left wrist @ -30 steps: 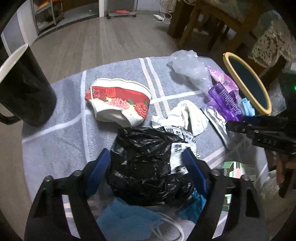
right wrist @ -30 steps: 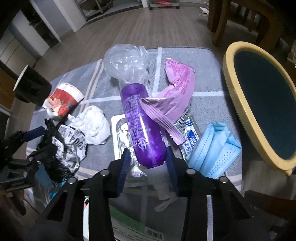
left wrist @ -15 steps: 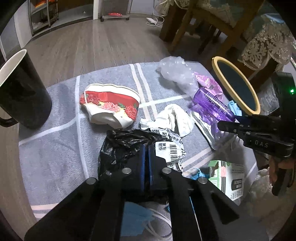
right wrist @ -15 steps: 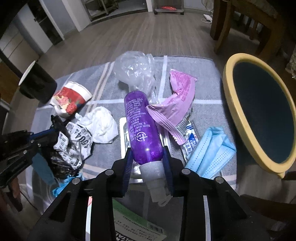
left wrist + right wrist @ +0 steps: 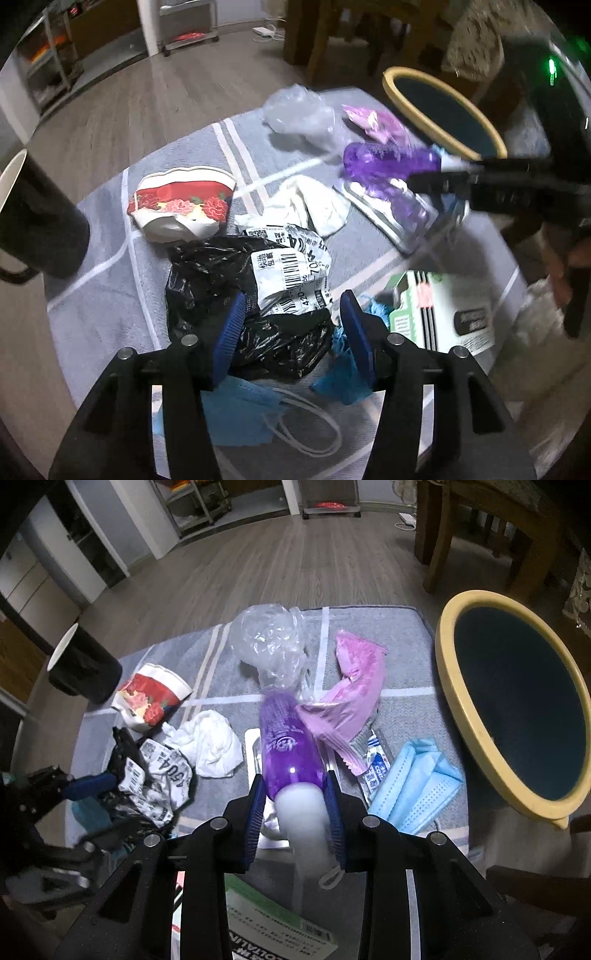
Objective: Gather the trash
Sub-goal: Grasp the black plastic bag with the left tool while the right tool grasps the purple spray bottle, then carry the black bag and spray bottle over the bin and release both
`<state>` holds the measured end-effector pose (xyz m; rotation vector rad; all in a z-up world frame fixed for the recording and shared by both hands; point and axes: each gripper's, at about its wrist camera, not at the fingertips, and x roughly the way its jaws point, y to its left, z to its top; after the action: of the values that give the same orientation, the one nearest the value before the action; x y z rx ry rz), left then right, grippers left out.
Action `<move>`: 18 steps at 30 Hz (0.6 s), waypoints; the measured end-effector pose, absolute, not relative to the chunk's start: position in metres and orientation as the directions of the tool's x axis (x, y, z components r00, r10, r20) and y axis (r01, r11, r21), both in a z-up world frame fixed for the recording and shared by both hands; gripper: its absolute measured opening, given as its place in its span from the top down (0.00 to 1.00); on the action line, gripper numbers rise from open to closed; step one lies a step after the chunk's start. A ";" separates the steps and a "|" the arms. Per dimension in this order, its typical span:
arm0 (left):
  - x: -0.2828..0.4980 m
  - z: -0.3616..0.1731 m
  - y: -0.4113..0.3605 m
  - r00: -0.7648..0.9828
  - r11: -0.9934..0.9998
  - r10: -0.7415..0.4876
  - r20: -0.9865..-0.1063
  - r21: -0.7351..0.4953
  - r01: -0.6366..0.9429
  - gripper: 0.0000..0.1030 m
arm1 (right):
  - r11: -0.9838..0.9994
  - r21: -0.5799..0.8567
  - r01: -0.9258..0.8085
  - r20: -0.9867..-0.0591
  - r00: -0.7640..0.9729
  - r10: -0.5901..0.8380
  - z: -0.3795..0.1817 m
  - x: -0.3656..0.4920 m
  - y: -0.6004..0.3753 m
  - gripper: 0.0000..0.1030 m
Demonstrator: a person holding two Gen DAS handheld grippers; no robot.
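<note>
My left gripper (image 5: 291, 325) is open, its blue pads either side of a crumpled black plastic bag (image 5: 236, 295) with a white barcode label (image 5: 291, 277). My right gripper (image 5: 295, 801) is shut on the neck of a purple bottle (image 5: 284, 746) and holds it lifted off the grey cloth (image 5: 369, 627); the bottle also shows in the left wrist view (image 5: 388, 162). A pink wrapper (image 5: 351, 698), a clear plastic bag (image 5: 269, 642), a white tissue (image 5: 214, 738), a red floral paper cup (image 5: 147, 698) and a blue face mask (image 5: 417, 779) lie on the cloth.
A yellow-rimmed dark bin (image 5: 517, 709) stands right of the table. A black mug (image 5: 81, 668) sits at the left edge. A green and white box (image 5: 443, 310) and another blue mask (image 5: 240, 410) lie near the front. Wooden chairs stand behind.
My left gripper, shut on the black bag half a second ago, has opened around it again. My right gripper has closed on the purple bottle and raised it.
</note>
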<state>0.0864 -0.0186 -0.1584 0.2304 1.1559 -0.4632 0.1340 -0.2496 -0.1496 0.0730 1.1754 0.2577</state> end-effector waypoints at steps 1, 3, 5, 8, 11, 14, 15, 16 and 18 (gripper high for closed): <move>0.086 -0.160 -0.019 0.326 0.881 -0.221 -0.919 -0.044 0.471 0.49 | 0.968 0.193 -0.163 -0.901 0.360 0.240 -0.149 0.134 -0.249 0.67; 0.090 -0.164 -0.019 0.325 0.884 -0.208 -0.922 -0.035 0.467 0.52 | 0.967 0.187 -0.174 -0.903 0.358 0.239 -0.150 0.134 -0.248 0.67; 0.095 -0.167 -0.015 0.329 0.894 -0.192 -0.925 -0.026 0.448 0.69 | 0.967 0.184 -0.177 -0.907 0.350 0.236 -0.152 0.134 -0.246 0.67; 0.100 -0.170 -0.008 0.321 0.907 -0.180 -0.930 -0.031 0.421 0.86 | 0.968 0.173 -0.180 -0.917 0.329 0.225 -0.157 0.133 -0.245 0.67; 0.103 -0.164 -0.003 0.341 0.916 -0.186 -0.922 -0.036 0.400 0.88 | 0.969 0.172 -0.178 -0.924 0.311 0.221 -0.162 0.133 -0.245 0.67; 0.102 -0.152 0.001 0.368 0.918 -0.213 -0.905 -0.057 0.392 0.95 | 0.968 0.164 -0.189 -0.928 0.304 0.216 -0.164 0.132 -0.243 0.68; 0.103 -0.148 0.002 0.378 0.920 -0.216 -0.900 -0.058 0.388 0.96 | 0.967 0.169 -0.189 -0.926 0.306 0.222 -0.163 0.132 -0.243 0.68; 0.103 -0.142 0.003 0.394 0.922 -0.220 -0.892 -0.059 0.382 0.96 | 0.967 0.172 -0.190 -0.923 0.312 0.225 -0.161 0.131 -0.243 0.68; 0.102 -0.132 0.007 0.413 0.925 -0.240 -0.879 -0.078 0.371 0.97 | 0.964 0.181 -0.195 -0.913 0.332 0.238 -0.153 0.130 -0.243 0.68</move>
<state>0.1020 0.0075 -0.1322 0.1363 1.0796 -0.3855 0.1297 -0.2433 -0.1527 0.0410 1.1999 0.2829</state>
